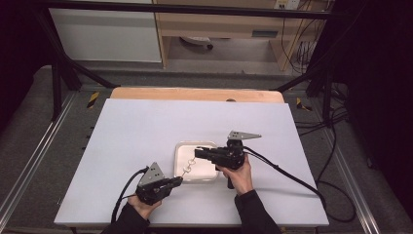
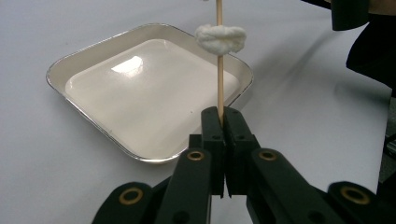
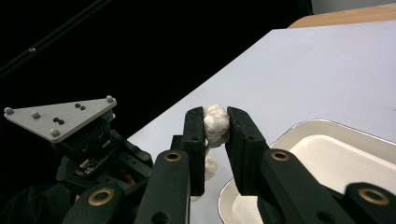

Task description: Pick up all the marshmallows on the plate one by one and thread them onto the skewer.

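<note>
White lump (image 3: 215, 124) between right tongs (image 3: 215, 122)

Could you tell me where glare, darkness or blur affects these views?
Left gripper view: ceiling light glares off the shallow white metal tray; the thin wooden skewer stays sharp. Right gripper view: black background, near jaws soft. High view: dim edges, evenly lit white table.

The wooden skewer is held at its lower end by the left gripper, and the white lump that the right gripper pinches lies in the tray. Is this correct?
Not quite. The left gripper does clamp the wooden skewer at its lower end, but the white lump pinched by the right gripper is not in the tray. The right gripper view shows it raised above the table beside the tray's rim.
</note>
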The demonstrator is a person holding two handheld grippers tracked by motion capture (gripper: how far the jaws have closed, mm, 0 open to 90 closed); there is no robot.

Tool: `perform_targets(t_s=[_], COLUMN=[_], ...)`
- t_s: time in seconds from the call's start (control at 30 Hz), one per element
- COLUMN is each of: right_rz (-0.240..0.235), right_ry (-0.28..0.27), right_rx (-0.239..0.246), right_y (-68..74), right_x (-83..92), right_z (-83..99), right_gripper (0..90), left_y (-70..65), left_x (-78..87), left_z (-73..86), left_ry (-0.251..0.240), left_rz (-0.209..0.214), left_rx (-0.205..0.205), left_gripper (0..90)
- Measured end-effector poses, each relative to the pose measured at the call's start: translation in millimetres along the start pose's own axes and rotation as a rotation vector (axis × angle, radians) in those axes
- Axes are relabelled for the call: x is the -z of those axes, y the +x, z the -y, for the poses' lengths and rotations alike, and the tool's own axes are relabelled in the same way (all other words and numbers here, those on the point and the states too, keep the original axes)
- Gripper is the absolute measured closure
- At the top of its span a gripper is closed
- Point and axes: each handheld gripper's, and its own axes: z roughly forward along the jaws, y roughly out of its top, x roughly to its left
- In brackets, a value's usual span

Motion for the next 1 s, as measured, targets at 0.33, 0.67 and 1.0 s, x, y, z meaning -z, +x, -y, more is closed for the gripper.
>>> perform_targets(t_s=[0.33,0.67,1.0], right_rz=[-0.004,-0.025,0.032], right_ry=[-0.001,0.051,0.023], right_rx=[0.012,0.017,0.068], right_y=[1.9,-0.8,5.8], right_x=[-2.1,-13.9,-0.4], right_z=[5.0,18.5,4.7], right_gripper=[78.6,76.9,49.9], left_y=[-0.5,1.7,4.6], left_x=[-1.3,0.8,3.6], left_z=[0.6,-2.5,-2.1], left_ry=[0.003,-0.041,-0.053], left_rz=[0.006,0.010,-0.006], left_rx=[0.006,0.031,0.035], left_gripper=[88.4,88.2,88.3])
